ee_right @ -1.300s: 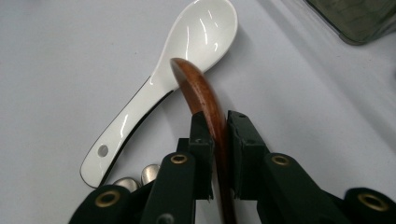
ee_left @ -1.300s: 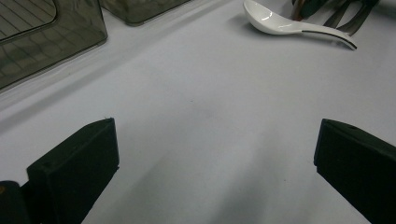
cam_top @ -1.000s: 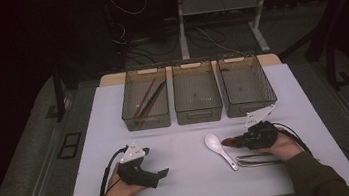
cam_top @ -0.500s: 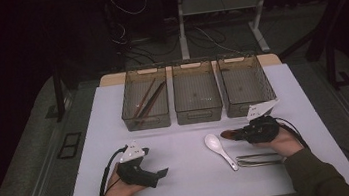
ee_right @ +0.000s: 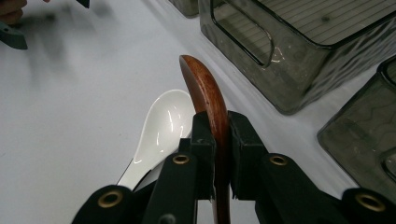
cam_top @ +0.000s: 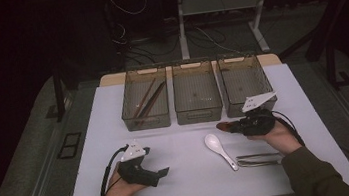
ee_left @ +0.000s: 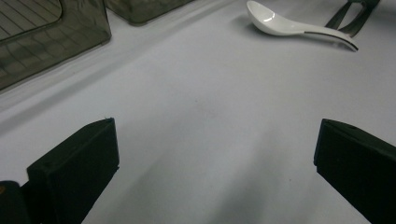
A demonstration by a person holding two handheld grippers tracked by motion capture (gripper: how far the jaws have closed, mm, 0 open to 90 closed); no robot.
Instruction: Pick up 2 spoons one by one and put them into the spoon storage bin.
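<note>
My right gripper point(cam_top: 232, 126) is shut on a brown wooden spoon point(cam_top: 223, 126), held a little above the white table in front of the right bin. In the right gripper view the wooden spoon point(ee_right: 203, 91) stands edge-on between the black pads, its bowl sticking out ahead of my right gripper point(ee_right: 215, 125). A white ceramic spoon point(cam_top: 217, 146) lies on the table just below it, also seen as the white spoon point(ee_right: 165, 122) and the white spoon point(ee_left: 282, 24). My left gripper point(cam_top: 163, 172) rests at the front left, open and with nothing in it, the left gripper point(ee_left: 215, 161) over bare table.
Three smoky clear bins stand in a row at the back: the left bin point(cam_top: 147, 125) holds brown chopsticks point(cam_top: 148, 100), beside it the middle bin point(cam_top: 200, 119) and the right bin point(cam_top: 226, 74). Dark metal utensils point(cam_top: 257, 160) lie by my right wrist.
My right gripper has lifted a little off the table with the wooden spoon in it and drawn nearer the bins. The left gripper has stayed put.
</note>
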